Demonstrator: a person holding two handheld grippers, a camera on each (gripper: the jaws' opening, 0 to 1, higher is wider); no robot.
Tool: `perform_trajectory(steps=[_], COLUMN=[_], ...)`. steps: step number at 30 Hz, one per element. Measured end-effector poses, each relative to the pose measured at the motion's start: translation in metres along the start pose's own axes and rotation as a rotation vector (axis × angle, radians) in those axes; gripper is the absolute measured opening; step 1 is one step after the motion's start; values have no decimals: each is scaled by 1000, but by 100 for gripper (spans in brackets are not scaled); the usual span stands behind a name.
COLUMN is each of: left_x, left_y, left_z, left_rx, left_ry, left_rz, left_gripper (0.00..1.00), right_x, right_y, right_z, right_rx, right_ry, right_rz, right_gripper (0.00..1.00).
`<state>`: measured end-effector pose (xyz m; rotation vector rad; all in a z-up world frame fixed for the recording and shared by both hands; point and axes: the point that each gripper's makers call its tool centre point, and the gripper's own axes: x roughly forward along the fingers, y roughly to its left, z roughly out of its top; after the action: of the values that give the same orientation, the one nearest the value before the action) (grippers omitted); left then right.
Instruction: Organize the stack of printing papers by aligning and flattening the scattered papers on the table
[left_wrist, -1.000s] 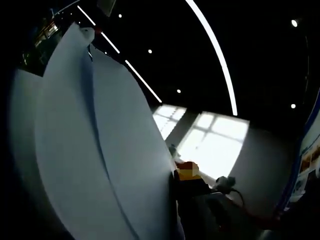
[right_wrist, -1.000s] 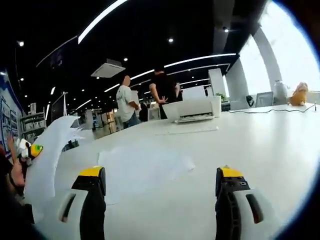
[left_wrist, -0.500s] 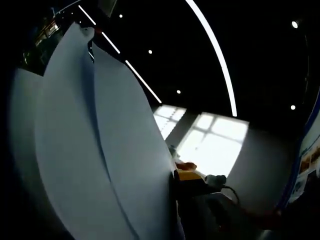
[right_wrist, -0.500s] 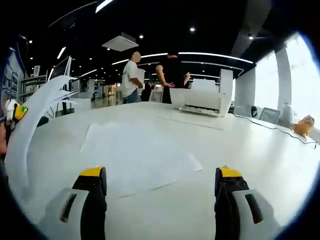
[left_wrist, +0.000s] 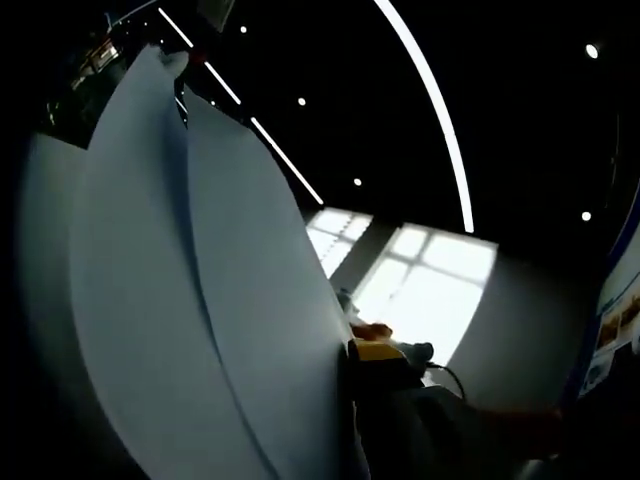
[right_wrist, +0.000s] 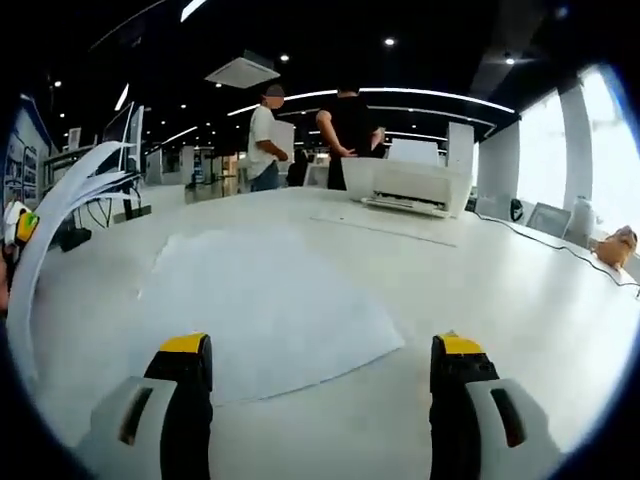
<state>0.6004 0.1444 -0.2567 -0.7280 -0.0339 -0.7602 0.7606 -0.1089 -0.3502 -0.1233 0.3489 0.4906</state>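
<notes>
Paper everywhere: thin white printing sheets (right_wrist: 265, 310) lying flat and loosely overlapped on the glossy white worktop (right_wrist: 520, 300), just ahead of the right claw (right_wrist: 320, 400). Right claw spread wide, yellow-tipped jaws well apart, hovering over the near edge of those flat sheets, pinching nothing.

Off to the left in the right gripper view, a curved sheaf of white papers (right_wrist: 55, 230) lifted off the worktop and bowing over, edges fanned at the top, with the left claw (right_wrist: 15, 235) beside its lower end. In the left gripper view, the same sheaf (left_wrist: 190, 290) rising close against the lens, at least two leaves visibly separated; own jaws hidden behind the paper there, so cannot tell for certain whether pressed together, though probably pinching the sheaf's bottom edge.

Judged light, floppy and slippery sheet against sheet; likely to crease if squeezed mid-page, and to slide apart if tilted. Best taken by an edge or corner, then tapped square on the worktop.

Beyond: a white printer (right_wrist: 405, 185) and two standing people (right_wrist: 305, 140).
</notes>
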Motion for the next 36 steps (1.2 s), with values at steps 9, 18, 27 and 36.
perform_trajectory(steps=[9,18,27,36], left_x=[0,0,0,0], left_y=[-1,-1,-1,0], left_z=[0,0,1,1], left_rx=[-1,5,8,6], left_ry=[2,2,1,2], left_rz=[-5,-7,-7,-8], left_gripper=[9,9,9,9], right_x=[4,4,5,8], right_y=[3,3,5,-3], right_z=[-1,1,1,7], right_rx=[40,41,34,51], right_ry=[2,-15,-17,-30], right_rz=[13,6,23,28], right_gripper=[84,70,66,81])
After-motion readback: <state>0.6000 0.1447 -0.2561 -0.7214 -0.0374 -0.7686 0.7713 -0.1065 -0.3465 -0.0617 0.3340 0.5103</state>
